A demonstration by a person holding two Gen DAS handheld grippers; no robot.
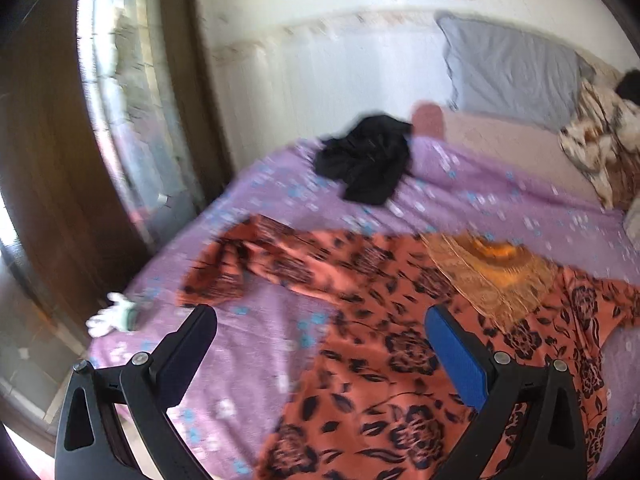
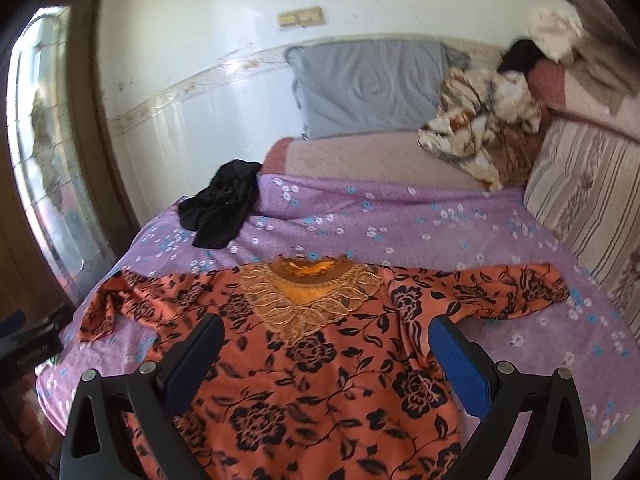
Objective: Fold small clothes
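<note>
An orange blouse with black flowers (image 2: 320,364) lies spread face up on the purple flowered bedspread (image 2: 400,216), its gold lace neckline (image 2: 308,292) toward the pillows and both sleeves out sideways. My right gripper (image 2: 324,328) hovers open above its chest, nothing between the fingers. In the left wrist view the same blouse (image 1: 380,344) runs from centre to right. My left gripper (image 1: 320,320) hangs open over its left side, near the crumpled left sleeve (image 1: 236,264). That view is blurred.
A crumpled black garment (image 2: 220,208) lies on the bed's far left. A grey pillow (image 2: 368,84) leans on the wall, with a brown-and-cream blanket (image 2: 484,132) and a striped cushion (image 2: 588,196) at right. The bed's left edge drops beside a wooden door (image 1: 52,160).
</note>
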